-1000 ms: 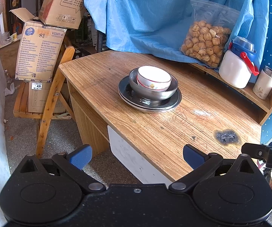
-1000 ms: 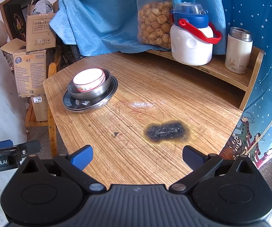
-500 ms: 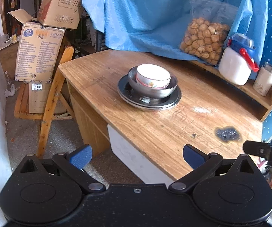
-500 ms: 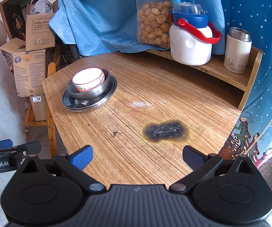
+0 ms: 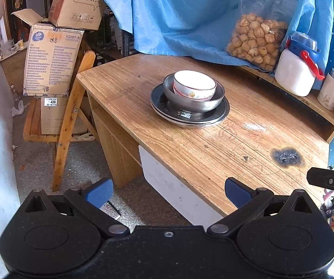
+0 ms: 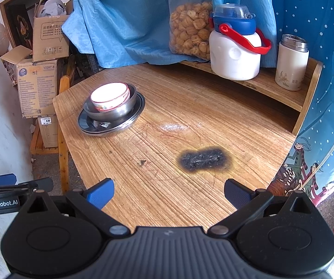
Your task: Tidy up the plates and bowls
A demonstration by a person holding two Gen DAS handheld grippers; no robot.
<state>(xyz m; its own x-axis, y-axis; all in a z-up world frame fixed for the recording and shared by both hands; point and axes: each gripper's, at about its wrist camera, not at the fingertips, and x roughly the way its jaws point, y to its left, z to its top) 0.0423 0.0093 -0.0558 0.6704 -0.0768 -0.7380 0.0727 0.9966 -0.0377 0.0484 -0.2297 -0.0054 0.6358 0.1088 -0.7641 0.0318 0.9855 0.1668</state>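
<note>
Above table [image 6: 190,121], both jaws gape wide, empty.

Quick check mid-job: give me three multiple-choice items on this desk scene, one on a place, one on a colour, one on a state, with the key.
1. Where is the white bowl?
A. inside the metal bowl
B. on the shelf
C. on the chair

2. What colour is the handle of the white jug?
A. green
B. red
C. black

3. How does the right claw stand?
A. shut on a plate
B. shut on nothing
C. open, holding nothing

Key: 1 A, it nests in the metal bowl atop the plates. 2 B, a red strap crosses the jug. 3 C, its blue pads stand wide apart over bare wood.
</note>
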